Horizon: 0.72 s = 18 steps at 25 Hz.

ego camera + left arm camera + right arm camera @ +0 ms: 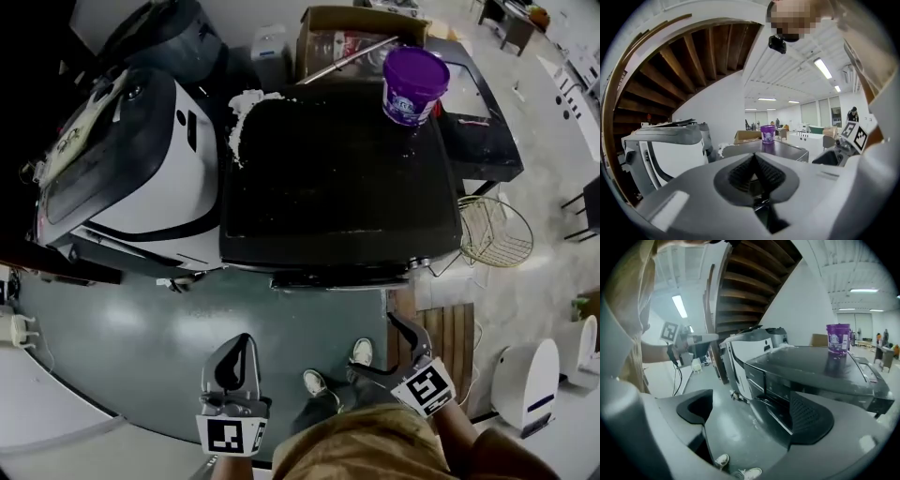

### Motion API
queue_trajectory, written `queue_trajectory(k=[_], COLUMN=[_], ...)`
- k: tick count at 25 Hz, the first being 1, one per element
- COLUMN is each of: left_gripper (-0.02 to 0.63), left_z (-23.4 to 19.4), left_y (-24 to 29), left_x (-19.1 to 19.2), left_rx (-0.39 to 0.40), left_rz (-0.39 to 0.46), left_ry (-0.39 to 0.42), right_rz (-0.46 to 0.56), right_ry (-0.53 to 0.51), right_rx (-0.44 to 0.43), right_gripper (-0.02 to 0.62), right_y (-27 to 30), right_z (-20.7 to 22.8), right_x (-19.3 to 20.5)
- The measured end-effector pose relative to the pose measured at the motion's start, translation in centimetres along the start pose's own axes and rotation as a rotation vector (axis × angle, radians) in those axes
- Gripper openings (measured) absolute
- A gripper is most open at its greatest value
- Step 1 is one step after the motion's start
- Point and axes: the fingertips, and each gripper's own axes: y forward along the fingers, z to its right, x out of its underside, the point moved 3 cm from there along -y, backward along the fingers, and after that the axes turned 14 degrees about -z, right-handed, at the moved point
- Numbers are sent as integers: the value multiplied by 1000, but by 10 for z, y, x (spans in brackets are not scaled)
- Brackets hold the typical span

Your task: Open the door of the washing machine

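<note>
As I look down from the head view, item one, nearest: two pale shoes (339, 367) on the grey-green floor (169, 337), between the two tools. Item two: left gripper (240, 354), low and left of centre, well short of the machine; its own view shows the ribbed pads (743, 172) pressed together with nothing between them, so I record it clenched and empty. Item three: right gripper (373, 345), just right of the shoes, likewise held over the floor; its own view shows the two pads (812, 420) spread wide with only floor and the machine's lower front in the gap, so I record it released and empty, touching nothing. Item four: slatted wooden board (452, 339) on the floor beside the right gripper. Item five, the task's thing: washing machine (337, 173), a black flat-topped cabinet straight ahead of both grippers, its front edge facing me and apart from both tools; in the right gripper view its dark front panels (774, 380) appear at an angle, and I cannot tell from that how the door stands. Item six: white machine (141, 159) with dark trim, standing just beside the washing machine on its left. Item seven: wire basket (495, 232) at the right front corner. Item eight: white clumped material (244, 111) along the top's rear left corner. Item nine: purple tub (412, 84), upright on the top's rear right corner. Item ten, farthest: cardboard box (349, 37) behind the washing machine.
</note>
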Motion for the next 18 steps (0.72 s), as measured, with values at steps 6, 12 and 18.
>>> queue_trajectory(k=[6,12,18], left_gripper=[60,60,60], left_z=[9,11,15], left_y=[38,52,53], left_x=[13,43,68], left_rx=[80,212,260], left_rz=[-24,-62,-92], left_ry=[-17,-7,21], right_rz=[-114,-267,-394], right_ry=[109,104,71], right_rx=[125,220,284], right_gripper=[500,499,497], right_y=[27,81,105], right_z=[72,110,138], right_x=[66,113,165])
